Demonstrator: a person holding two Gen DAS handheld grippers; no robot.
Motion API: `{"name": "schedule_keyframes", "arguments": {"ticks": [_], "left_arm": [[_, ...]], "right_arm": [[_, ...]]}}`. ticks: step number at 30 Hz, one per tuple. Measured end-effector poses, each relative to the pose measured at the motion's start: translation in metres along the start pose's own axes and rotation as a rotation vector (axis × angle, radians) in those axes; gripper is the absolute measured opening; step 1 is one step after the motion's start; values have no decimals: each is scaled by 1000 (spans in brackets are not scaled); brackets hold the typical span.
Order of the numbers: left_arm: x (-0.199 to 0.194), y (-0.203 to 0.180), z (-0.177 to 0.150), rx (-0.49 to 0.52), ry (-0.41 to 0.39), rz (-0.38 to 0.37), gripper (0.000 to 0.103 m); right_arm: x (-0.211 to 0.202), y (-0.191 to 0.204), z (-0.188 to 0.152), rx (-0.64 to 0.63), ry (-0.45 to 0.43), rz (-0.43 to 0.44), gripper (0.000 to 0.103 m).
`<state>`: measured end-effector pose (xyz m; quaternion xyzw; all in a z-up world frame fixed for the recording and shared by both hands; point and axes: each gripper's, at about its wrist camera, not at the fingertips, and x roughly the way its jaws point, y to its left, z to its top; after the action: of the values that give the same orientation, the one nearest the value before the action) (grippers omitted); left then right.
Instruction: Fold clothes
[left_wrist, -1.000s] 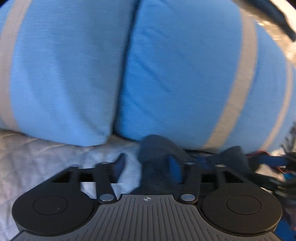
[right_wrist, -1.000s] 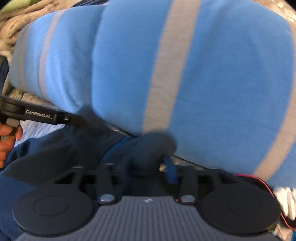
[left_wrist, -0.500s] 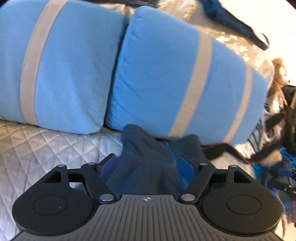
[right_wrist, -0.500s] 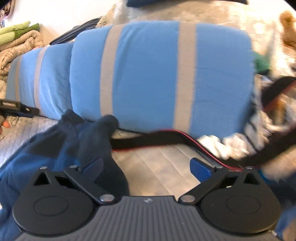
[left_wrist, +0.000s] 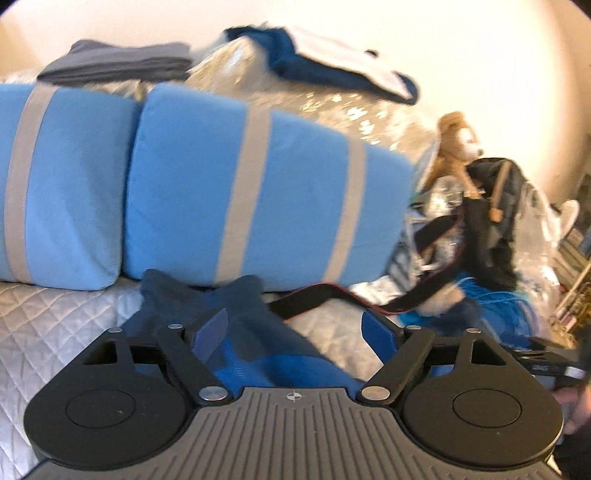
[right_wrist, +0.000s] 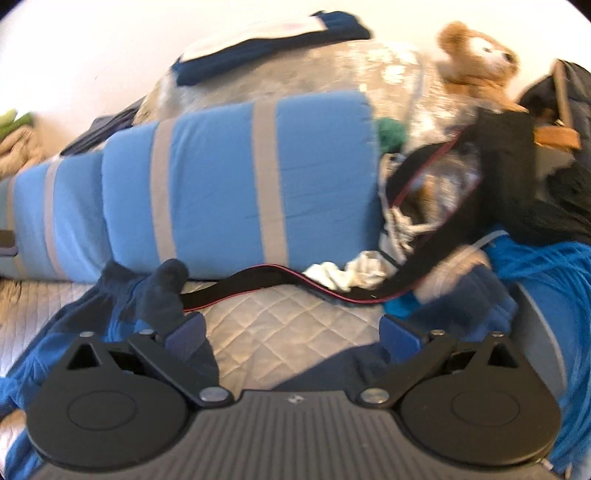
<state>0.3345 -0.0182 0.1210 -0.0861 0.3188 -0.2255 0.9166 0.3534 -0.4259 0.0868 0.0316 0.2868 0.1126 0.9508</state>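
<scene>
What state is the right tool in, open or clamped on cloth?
Open: the right tool has its pads wide apart over bare quilt, no cloth between.

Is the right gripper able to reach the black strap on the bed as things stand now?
Probably yes. The right gripper is open and empty, and only bare quilt lies between its fingers and the black strap ahead.

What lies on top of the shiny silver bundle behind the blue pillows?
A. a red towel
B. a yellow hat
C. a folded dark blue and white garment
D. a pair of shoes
C: a folded dark blue and white garment rests on the silver bundle behind the pillows.
</scene>
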Motion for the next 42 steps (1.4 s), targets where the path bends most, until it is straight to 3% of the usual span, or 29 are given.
{"name": "schedule_keyframes", "arguments": {"ticks": [8, 14, 23, 32, 42], "left_arm": [[-12, -13, -24, -1, -35, -28, 86], [6, -5, -34, -74, 4, -108, 87], [26, -13, -38, -46, 32, -171, 88], [38, -22, -54, -35, 66, -206, 88], [42, -18, -66, -67, 102, -209, 88]], "right_arm": [[-10, -40, -28, 72, 57, -37, 103], [2, -54, -40, 148, 92, -45, 103], [21, -65, -43, 213, 92, -72, 103], [22, -107, -50, 309, 34, -130, 103], [43, -168, -67, 392, -37, -83, 103]]}}
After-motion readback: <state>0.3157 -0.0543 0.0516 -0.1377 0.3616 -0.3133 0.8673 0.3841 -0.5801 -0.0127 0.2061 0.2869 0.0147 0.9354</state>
